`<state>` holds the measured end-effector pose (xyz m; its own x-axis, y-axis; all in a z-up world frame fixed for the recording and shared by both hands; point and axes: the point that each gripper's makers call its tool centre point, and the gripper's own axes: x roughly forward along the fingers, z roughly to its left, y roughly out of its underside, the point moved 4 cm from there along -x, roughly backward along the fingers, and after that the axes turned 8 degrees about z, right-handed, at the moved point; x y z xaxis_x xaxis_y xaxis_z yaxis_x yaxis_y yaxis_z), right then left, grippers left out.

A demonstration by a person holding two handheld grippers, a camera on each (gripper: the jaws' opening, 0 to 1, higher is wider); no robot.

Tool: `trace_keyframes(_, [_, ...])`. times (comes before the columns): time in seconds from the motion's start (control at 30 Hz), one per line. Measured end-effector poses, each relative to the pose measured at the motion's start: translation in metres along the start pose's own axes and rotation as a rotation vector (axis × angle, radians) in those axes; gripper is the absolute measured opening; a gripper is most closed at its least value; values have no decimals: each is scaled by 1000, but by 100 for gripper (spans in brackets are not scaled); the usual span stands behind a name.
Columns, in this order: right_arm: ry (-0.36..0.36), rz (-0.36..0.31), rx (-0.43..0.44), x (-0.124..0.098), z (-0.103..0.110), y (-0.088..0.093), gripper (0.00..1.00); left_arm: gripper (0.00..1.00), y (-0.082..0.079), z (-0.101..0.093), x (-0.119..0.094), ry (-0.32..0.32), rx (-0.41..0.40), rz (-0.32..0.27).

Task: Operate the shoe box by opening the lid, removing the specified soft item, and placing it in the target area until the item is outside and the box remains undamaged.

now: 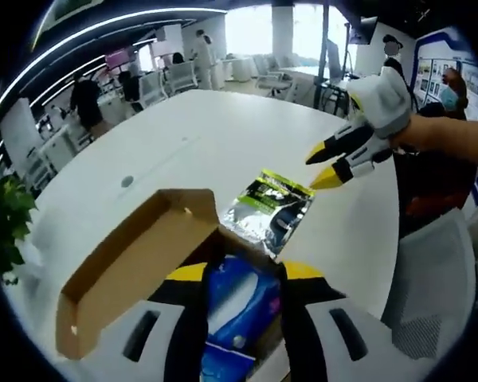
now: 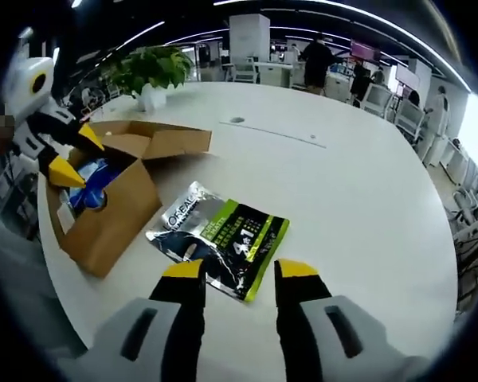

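A brown cardboard shoe box (image 1: pixel 131 267) (image 2: pixel 111 215) lies on the white table with its lid (image 2: pixel 163 142) folded back. Inside it sits a blue soft pack (image 1: pixel 239 298) (image 2: pixel 92 185). My left gripper (image 1: pixel 245 272) (image 2: pixel 76 155) hovers open over the box, its yellow-tipped jaws on either side of the blue pack. A silver and green pouch (image 1: pixel 272 207) (image 2: pixel 223 239) lies flat on the table beside the box. My right gripper (image 2: pixel 240 270) (image 1: pixel 323 165) is open just short of the pouch, with nothing between its jaws.
The round white table (image 2: pixel 342 183) has bare surface past the pouch. A potted plant (image 2: pixel 147 68) stands at its edge behind the box. Office chairs (image 1: pixel 179 76), desks and several people fill the room beyond. A person's arm (image 1: pixel 450 139) holds the right gripper.
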<state>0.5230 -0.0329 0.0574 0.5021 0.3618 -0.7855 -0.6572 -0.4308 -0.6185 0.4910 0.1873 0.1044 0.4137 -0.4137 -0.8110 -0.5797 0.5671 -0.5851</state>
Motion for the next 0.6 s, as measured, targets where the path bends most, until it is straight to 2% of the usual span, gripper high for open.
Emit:
trace_keyframes(0.37, [-45,-20,3,-17,23,-19,37,46,18,12,-22,-8,-96,-47])
trace_keyframes(0.6, [-85,-38,11,-25,41,-29,38,51,33,21,-35,-24,-124,-48])
